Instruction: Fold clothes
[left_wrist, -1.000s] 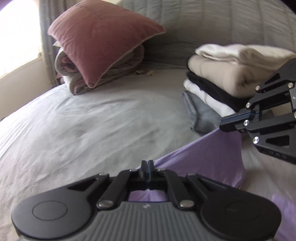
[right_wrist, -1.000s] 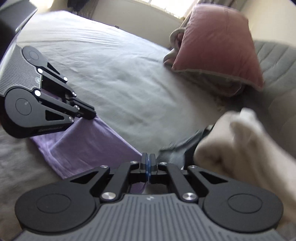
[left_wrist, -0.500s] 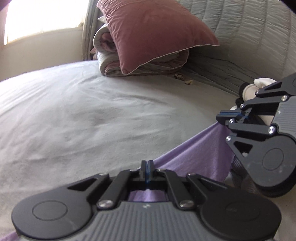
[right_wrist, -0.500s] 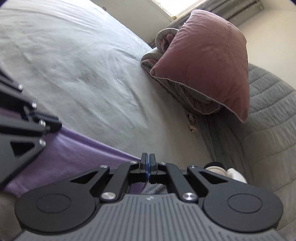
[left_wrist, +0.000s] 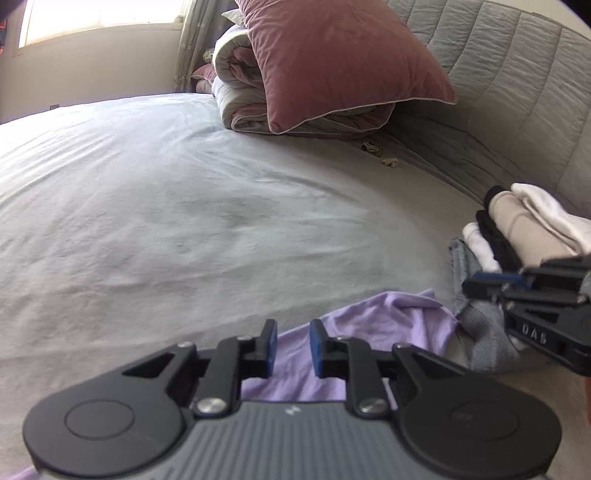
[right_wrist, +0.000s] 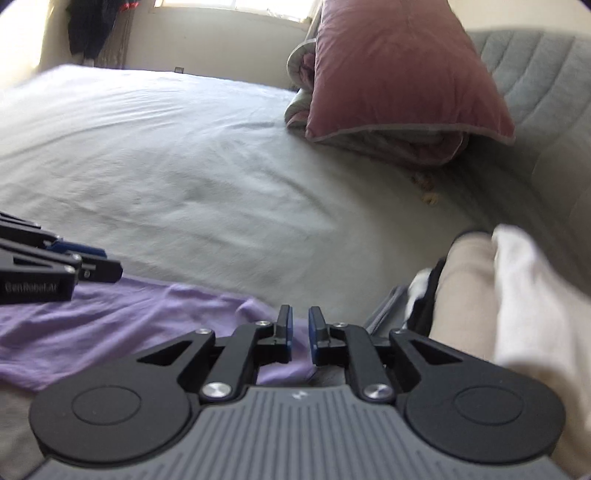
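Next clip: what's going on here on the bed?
A person with a handheld gripper in each hand is folding laundry on a bed. Both the left gripper and the right gripper are opening, with nothing pinched between their pads; the purple garment lies loose and rumpled on the sheet beneath them. A stack of folded clothes sits beside it on the right, and a maroon pillow rests on a rolled quilt.

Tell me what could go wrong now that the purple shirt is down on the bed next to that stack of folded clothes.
1. The purple shirt lies rumpled, its corner bunched, so the fold may set crooked.
2. The stack of folded clothes sits close beside the right hand-held gripper, whose jaws are opening; a sideways move could topple it.
3. The left hand-held gripper is opening just above the shirt, so its fingers might snag the cloth and drag it.
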